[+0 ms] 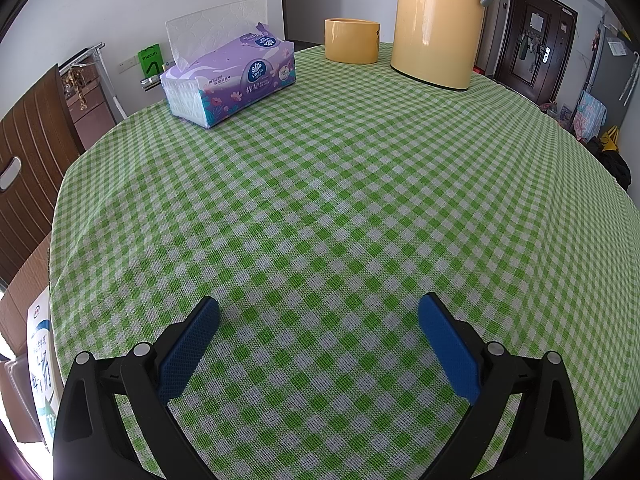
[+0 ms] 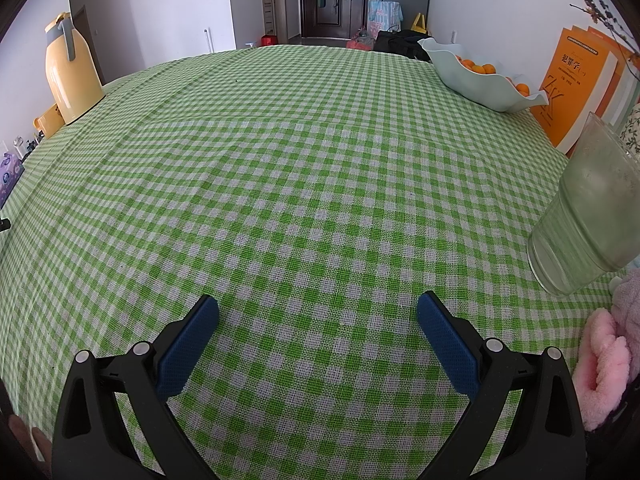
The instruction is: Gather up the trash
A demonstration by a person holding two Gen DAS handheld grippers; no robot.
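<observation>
No trash visible on the green checked tablecloth (image 1: pixel 320 200) in either view, so the clearing looks done or the trash lies out of frame. Upper left: tissue pack (image 1: pixel 230 80), then yellow cup (image 1: pixel 351 40) and flask (image 1: pixel 438 24); glass (image 2: pixel 588 216) at right edge. Left gripper (image 1: pixel 319 320) and right gripper (image 2: pixel 318 318) both gape empty over bare cloth.

The left claw (image 1: pixel 319 312) is spread wide, its two blue-padded fingers (image 1: pixel 188 350) well apart with nothing between them, black linkages angling back toward the camera on either side. It hangs low above the desk (image 1: pixel 320 200), pointed forward across it. The right claw (image 2: pixel 318 312) shows the same pose: fingers (image 2: pixel 448 346) spread wide, empty, low over the desk. At the lower left edge of the right wrist view, part of a hand (image 2: pixel 24 440) shows.
</observation>
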